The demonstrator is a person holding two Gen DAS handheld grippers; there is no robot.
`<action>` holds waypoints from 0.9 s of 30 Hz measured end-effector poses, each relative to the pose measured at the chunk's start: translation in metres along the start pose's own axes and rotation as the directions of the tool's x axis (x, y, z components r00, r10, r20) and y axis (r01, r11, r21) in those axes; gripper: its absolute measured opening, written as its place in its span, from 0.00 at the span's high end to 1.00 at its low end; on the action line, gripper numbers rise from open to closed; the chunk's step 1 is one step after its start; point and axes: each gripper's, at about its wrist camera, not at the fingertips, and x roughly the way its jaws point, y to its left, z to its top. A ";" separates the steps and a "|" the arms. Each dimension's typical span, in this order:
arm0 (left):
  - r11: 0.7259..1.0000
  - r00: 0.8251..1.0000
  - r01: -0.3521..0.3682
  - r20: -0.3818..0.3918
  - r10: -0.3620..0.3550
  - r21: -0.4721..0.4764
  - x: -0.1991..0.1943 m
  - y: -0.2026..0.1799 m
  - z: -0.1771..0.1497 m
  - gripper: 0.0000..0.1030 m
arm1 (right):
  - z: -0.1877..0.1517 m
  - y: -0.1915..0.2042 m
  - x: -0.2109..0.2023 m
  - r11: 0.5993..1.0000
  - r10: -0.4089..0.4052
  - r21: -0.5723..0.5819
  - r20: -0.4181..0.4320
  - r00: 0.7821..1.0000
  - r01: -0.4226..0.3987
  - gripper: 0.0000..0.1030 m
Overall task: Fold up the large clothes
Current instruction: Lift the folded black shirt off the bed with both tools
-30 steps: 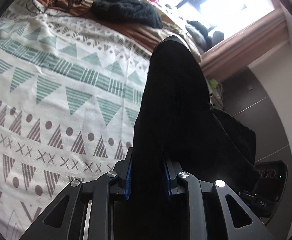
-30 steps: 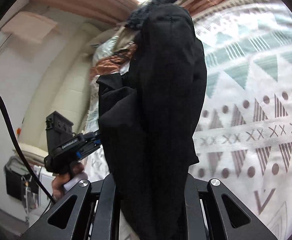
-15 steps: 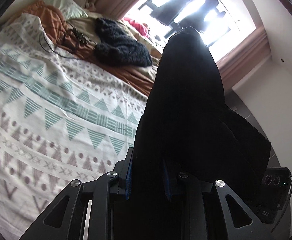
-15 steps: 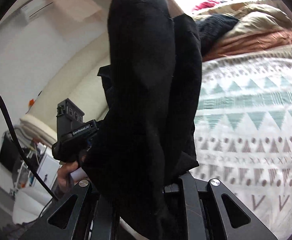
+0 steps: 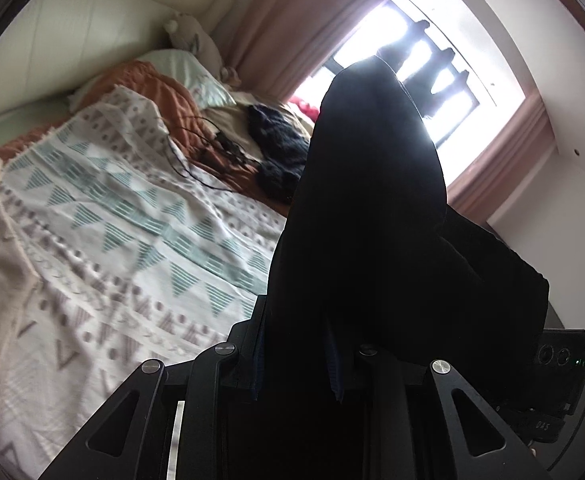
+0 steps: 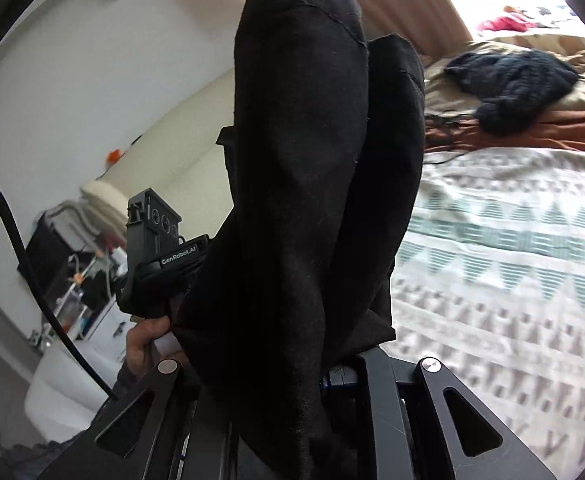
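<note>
Both grippers pinch one black garment: left gripper, right gripper. It's bunched up at 12 o'clock over the patterned bedspread. Dark knit lies around 2.

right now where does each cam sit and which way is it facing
Left wrist: sits on the left gripper, looks along its fingers over the patterned bedspread toward the window; the black garment clamped in its jaws fills the centre.
Right wrist: sits on the right gripper, looks across the bedspread toward the white wall; it shows the left gripper and the hand holding it.
Shared: the garment, the bedspread, and a dark knit bundle.
</note>
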 end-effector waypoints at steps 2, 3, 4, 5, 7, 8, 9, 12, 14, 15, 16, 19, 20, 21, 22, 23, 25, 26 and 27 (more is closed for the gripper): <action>1.000 1.000 -0.018 0.018 0.018 -0.010 -0.014 0.017 0.007 0.75 | 0.006 0.011 0.020 1.000 0.025 -0.013 -0.015 1.000 -0.025 0.85; 0.999 0.999 -0.031 0.029 0.032 -0.014 -0.024 0.026 0.011 0.75 | 0.010 0.017 0.032 0.999 0.038 -0.024 -0.026 0.999 -0.038 0.85; 0.999 0.998 -0.044 0.041 0.045 -0.020 -0.033 0.035 0.015 0.75 | 0.013 0.023 0.044 0.998 0.050 -0.033 -0.036 0.998 -0.051 0.85; 0.998 0.997 -0.055 0.053 0.056 -0.027 -0.043 0.042 0.019 0.75 | 0.014 0.028 0.052 0.997 0.059 -0.041 -0.045 0.997 -0.061 0.85; 0.996 0.994 -0.080 0.074 0.083 -0.040 -0.061 0.060 0.026 0.75 | 0.017 0.045 0.074 0.994 0.087 -0.062 -0.068 0.994 -0.091 0.85; 0.994 0.992 -0.096 0.081 0.099 -0.043 -0.069 0.068 0.030 0.75 | 0.018 0.051 0.081 0.993 0.096 -0.067 -0.074 0.993 -0.101 0.85; 0.993 0.989 -0.109 0.093 0.113 -0.050 -0.079 0.077 0.034 0.75 | 0.021 0.059 0.094 0.990 0.111 -0.075 -0.082 0.990 -0.117 0.85; 0.987 0.980 -0.146 0.125 0.154 -0.066 -0.108 0.102 0.045 0.75 | 0.020 0.086 0.127 0.983 0.150 -0.095 -0.102 0.983 -0.159 0.85; 0.981 0.972 -0.178 0.142 0.187 -0.072 -0.127 0.117 0.052 0.75 | 0.019 0.102 0.150 0.977 0.181 -0.095 -0.117 0.976 -0.193 0.85; 0.977 0.966 -0.199 0.151 0.208 -0.076 -0.139 0.126 0.056 0.75 | 0.019 0.109 0.162 0.973 0.197 -0.096 -0.125 0.972 -0.210 0.85; 0.973 0.960 -0.217 0.160 0.228 -0.082 -0.151 0.134 0.060 0.75 | 0.018 0.117 0.174 0.969 0.212 -0.098 -0.135 0.968 -0.226 0.85; 0.961 0.943 -0.263 0.187 0.275 -0.088 -0.184 0.155 0.069 0.76 | 0.018 0.143 0.209 0.956 0.251 -0.108 -0.172 0.953 -0.272 0.85; 0.955 0.935 -0.284 0.198 0.295 -0.084 -0.195 0.160 0.071 0.77 | 0.015 0.152 0.217 0.952 0.261 -0.113 -0.186 0.947 -0.285 0.85; 0.951 0.928 -0.299 0.207 0.310 -0.084 -0.203 0.164 0.073 0.77 | 0.014 0.160 0.226 0.948 0.270 -0.118 -0.199 0.942 -0.296 0.85; 0.945 0.918 -0.314 0.226 0.327 -0.089 -0.215 0.169 0.074 0.78 | 0.013 0.168 0.234 0.944 0.278 -0.123 -0.212 0.937 -0.307 0.85; 0.941 0.909 -0.327 0.241 0.339 -0.091 -0.224 0.174 0.076 0.78 | 0.011 0.179 0.245 0.939 0.286 -0.130 -0.224 0.932 -0.319 0.85; 0.930 0.894 -0.353 0.258 0.367 -0.103 -0.240 0.182 0.078 0.79 | 0.006 0.205 0.267 0.924 0.307 -0.150 -0.251 0.918 -0.351 0.85; 0.924 0.888 -0.364 0.258 0.381 -0.113 -0.246 0.187 0.079 0.79 | 0.005 0.211 0.274 0.920 0.316 -0.153 -0.259 0.913 -0.362 0.85; 0.917 0.880 -0.380 0.255 0.400 -0.125 -0.254 0.195 0.080 0.80 | 0.002 0.221 0.283 0.913 0.327 -0.155 -0.272 0.905 -0.377 0.85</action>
